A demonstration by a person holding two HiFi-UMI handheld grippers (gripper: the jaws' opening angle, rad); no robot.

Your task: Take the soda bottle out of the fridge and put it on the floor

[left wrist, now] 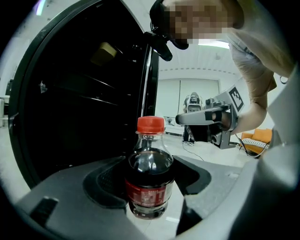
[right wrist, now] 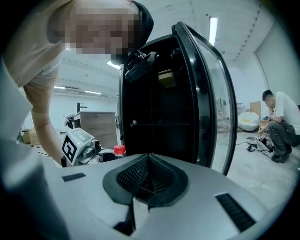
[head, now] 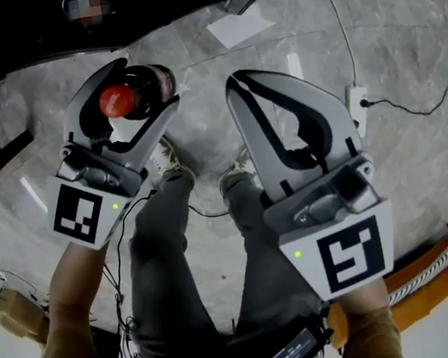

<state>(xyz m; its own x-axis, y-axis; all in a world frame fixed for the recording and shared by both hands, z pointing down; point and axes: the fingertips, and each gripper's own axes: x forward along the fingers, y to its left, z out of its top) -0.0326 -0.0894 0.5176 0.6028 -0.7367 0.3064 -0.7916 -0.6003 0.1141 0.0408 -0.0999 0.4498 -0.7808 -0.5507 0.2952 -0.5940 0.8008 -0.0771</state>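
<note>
Right gripper (head: 236, 80) hangs at frame centre, jaws pressed together on nothing. Left gripper (head: 146, 84) risks dropping or toppling the soda bottle (head: 116, 101) if it lets go before the base meets the floor (head: 388, 49). Its jaws clamp the bottle's labelled middle, upright, outside the fridge (right wrist: 159, 112).

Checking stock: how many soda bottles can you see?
1: the soda bottle is clamped in the left gripper, outside the fridge. The dark fridge interior could hide more.
</note>
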